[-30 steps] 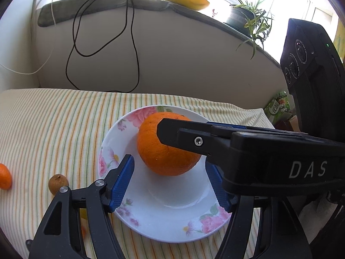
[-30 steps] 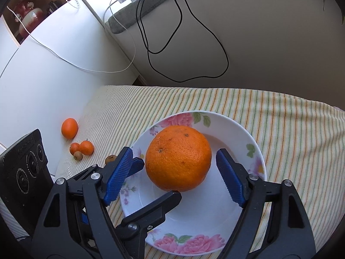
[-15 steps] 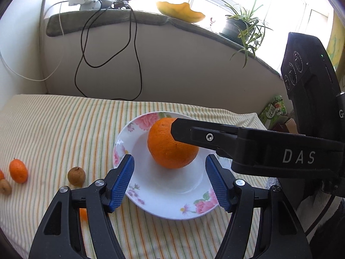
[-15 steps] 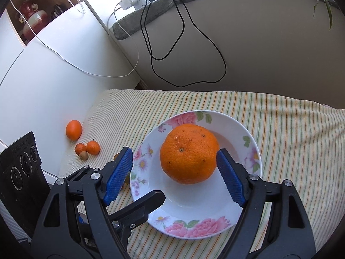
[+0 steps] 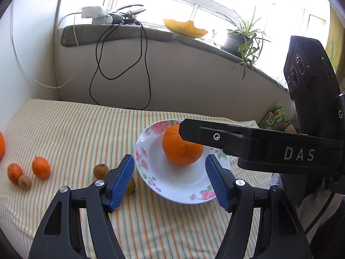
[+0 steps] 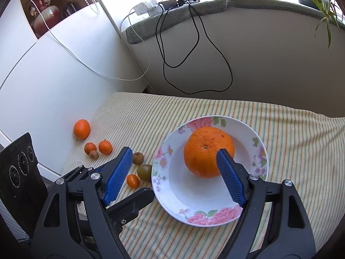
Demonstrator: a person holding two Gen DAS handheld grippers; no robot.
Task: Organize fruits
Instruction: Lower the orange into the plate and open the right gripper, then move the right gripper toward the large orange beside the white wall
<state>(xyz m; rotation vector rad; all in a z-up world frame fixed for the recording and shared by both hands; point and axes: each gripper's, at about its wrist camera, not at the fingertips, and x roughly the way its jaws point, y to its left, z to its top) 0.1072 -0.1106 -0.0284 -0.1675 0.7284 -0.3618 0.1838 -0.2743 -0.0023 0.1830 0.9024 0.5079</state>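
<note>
Ahead of both grippers, the striped cloth (image 6: 291, 151) carries a floral plate (image 6: 262, 151) with the big orange (image 6: 207, 149) resting in it. Left gripper (image 5: 170, 181) and right gripper (image 6: 174, 176) hang with jaws apart, empty. Small fruits (image 6: 103, 147) lie loose to their left; a careless sweep could roll them off the cloth's edge.

Both grippers (image 5: 170, 181) (image 6: 174, 172) higher and farther back from the orange (image 6: 208, 152).
</note>
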